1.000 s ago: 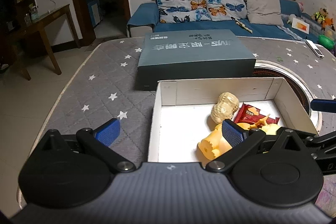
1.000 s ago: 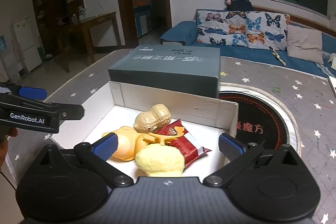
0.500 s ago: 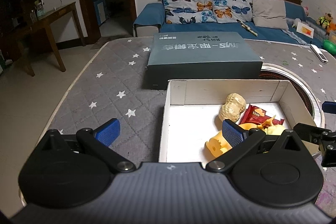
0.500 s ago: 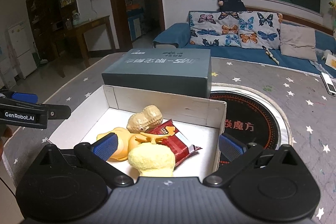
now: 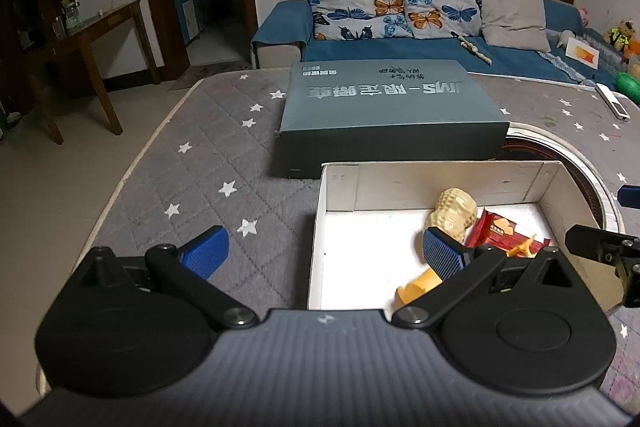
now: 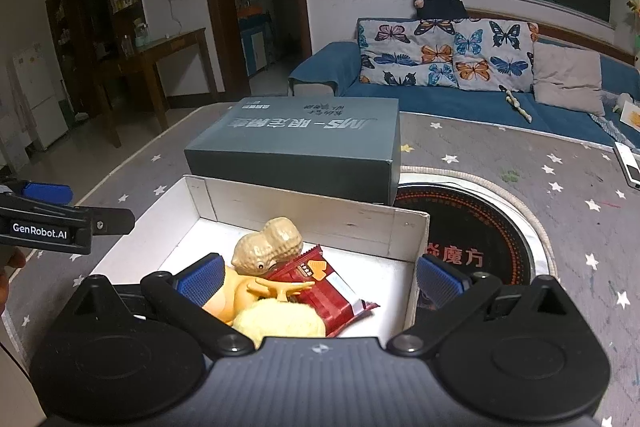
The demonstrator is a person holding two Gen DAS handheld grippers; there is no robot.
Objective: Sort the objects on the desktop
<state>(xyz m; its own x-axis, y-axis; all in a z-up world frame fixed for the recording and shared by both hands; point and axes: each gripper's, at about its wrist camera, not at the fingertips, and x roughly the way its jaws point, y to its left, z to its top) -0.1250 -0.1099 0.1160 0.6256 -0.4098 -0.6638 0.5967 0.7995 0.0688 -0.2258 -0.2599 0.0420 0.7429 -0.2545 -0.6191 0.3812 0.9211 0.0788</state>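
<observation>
Blue-padded fingers point(image 5: 205, 255) of the left gripper point(image 5: 322, 254) are seen spread wide and empty, one pad over the star-printed grey table cover point(image 5: 208, 163) and the other above the white open box point(image 5: 340, 183). Fingers point(image 6: 200, 279) of the right gripper point(image 6: 320, 281) are likewise held apart with nothing between the pads, poised over the box's near edge; the left gripper is visible at that view's left margin, outside the box wall. Inside the white box, from left to right, are shown an orange-yellow plastic toy point(image 6: 230, 293), a peanut-shaped toy point(image 6: 270, 241) resting against it, a pale yellow fuzzy ball point(image 6: 280, 321) nearest the camera, and a red snack packet point(image 6: 332, 293) lying flat and partly under the peanut toy. A dark grey lidded gift box point(image 5: 384, 107) is set just behind the white box, touching its far wall. To the right, a round black inset with printed characters point(image 6: 472, 227) is seen in the table
</observation>
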